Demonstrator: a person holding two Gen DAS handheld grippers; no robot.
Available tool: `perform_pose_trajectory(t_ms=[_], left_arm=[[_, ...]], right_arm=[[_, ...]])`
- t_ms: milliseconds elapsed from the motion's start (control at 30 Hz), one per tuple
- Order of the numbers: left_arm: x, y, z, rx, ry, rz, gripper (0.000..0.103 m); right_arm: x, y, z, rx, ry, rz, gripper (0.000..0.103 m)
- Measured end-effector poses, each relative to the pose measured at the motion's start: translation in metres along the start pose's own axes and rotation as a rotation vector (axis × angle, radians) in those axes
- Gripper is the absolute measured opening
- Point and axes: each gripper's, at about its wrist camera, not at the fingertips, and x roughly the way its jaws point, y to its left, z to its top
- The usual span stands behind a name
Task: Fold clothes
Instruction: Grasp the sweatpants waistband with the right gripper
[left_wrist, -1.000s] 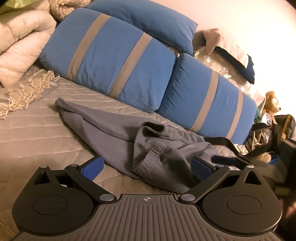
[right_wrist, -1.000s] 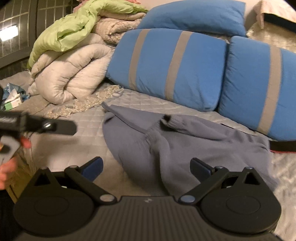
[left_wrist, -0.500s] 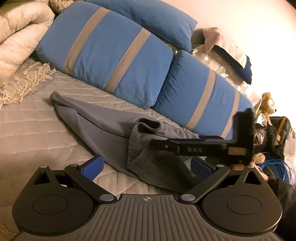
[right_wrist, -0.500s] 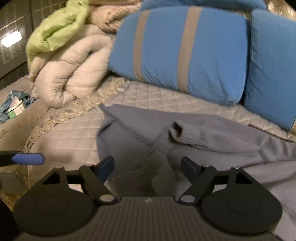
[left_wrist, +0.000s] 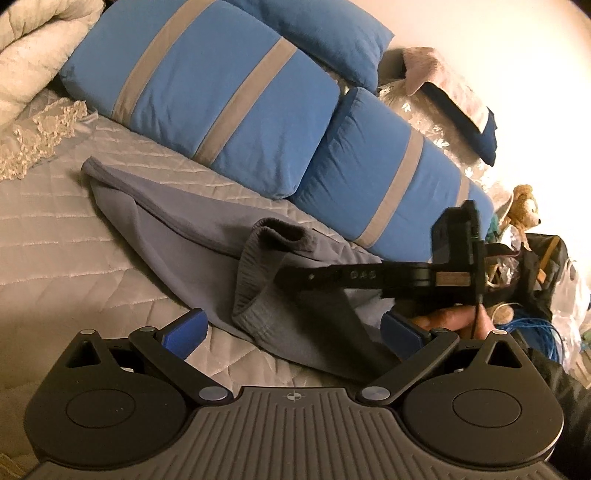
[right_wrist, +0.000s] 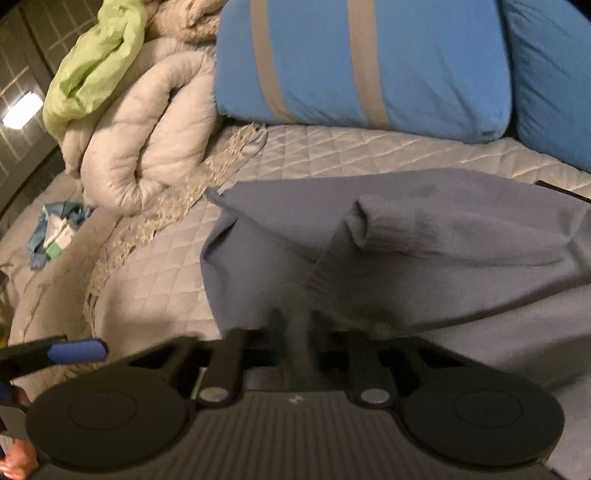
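Note:
A grey sweatshirt (left_wrist: 166, 229) lies crumpled on the quilted bed cover (left_wrist: 55, 236), its ribbed hem (left_wrist: 255, 280) bunched up in front. My left gripper (left_wrist: 291, 328) hangs open just above that hem, blue pads wide apart and touching nothing. My right gripper (left_wrist: 284, 275) reaches in from the right, held by a hand (left_wrist: 447, 321). In the right wrist view its jaws (right_wrist: 295, 328) are closing, nearly together, with a fold of the sweatshirt (right_wrist: 406, 229) pinched between them. A blue pad of the left gripper (right_wrist: 75, 350) shows at the lower left of that view.
Blue pillows with grey stripes (left_wrist: 207, 92) line the back of the bed. A rolled beige quilt (right_wrist: 147, 129) and a green blanket (right_wrist: 96, 62) are piled at the left, with a lace-edged cloth (left_wrist: 37, 129) below. A teddy bear (left_wrist: 522, 206), bags and a blue cable (left_wrist: 535, 332) crowd the right.
The right gripper came in from the right and down over the ribbed hem, and its jaws went from wide open to nearly together on the fabric. The left gripper barely moved.

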Motion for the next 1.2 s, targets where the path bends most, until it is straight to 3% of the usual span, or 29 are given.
perform_pose_trajectory(t_ms=[267, 533, 800, 1000, 1200], left_arm=[[0.007, -0.003, 0.004, -0.019, -0.008, -0.041, 0.102], [0.022, -0.017, 0.007, -0.03, -0.005, -0.067, 0.102], [0.04, -0.028, 0.006, -0.012, 0.019, -0.055, 0.102], [0.053, -0.033, 0.008, -0.018, 0.039, -0.048, 0.102], [0.066, -0.051, 0.004, 0.016, 0.071, -0.069, 0.102]], right_arm=[[-0.051, 0.022, -0.01, -0.06, -0.088, -0.102, 0.009], [-0.116, 0.039, -0.055, -0.106, -0.199, -0.206, 0.009], [-0.159, 0.025, -0.104, 0.021, -0.266, -0.294, 0.009], [-0.19, 0.011, -0.134, 0.129, -0.342, -0.298, 0.008], [-0.201, -0.003, -0.145, 0.212, -0.349, -0.269, 0.009]])
